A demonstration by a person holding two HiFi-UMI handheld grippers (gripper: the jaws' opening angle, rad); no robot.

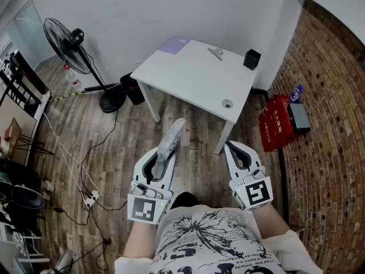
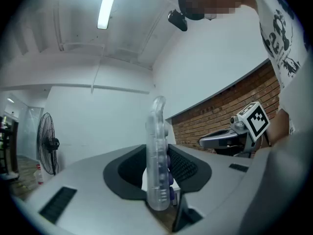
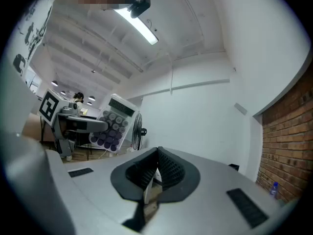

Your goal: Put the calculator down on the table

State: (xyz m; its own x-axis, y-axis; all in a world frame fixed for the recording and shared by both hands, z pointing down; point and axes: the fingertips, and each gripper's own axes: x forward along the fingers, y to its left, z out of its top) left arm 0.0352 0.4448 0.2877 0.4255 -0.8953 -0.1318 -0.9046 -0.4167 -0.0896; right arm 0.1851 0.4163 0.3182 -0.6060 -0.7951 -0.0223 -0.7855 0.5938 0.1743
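A clear-cased calculator (image 1: 171, 140) with purple keys stands on edge in the air, with my left gripper (image 1: 165, 156) shut on its lower part. In the left gripper view the calculator (image 2: 157, 155) rises upright between the dark pads, keys facing right. My right gripper (image 1: 231, 146) hovers beside it, shut with nothing in it; its jaws meet at the tip (image 3: 157, 154). The right gripper view also shows the calculator (image 3: 113, 124) at the left. The white table (image 1: 194, 76) stands ahead, a step beyond both grippers.
The table carries a lavender sheet (image 1: 174, 44), a small grey item (image 1: 215, 52), a black box (image 1: 251, 59) and a round disc (image 1: 227, 103). A standing fan (image 1: 74, 47) and black bin (image 1: 132, 87) are left; a red crate (image 1: 276, 121) sits by the brick wall. Cables cross the floor.
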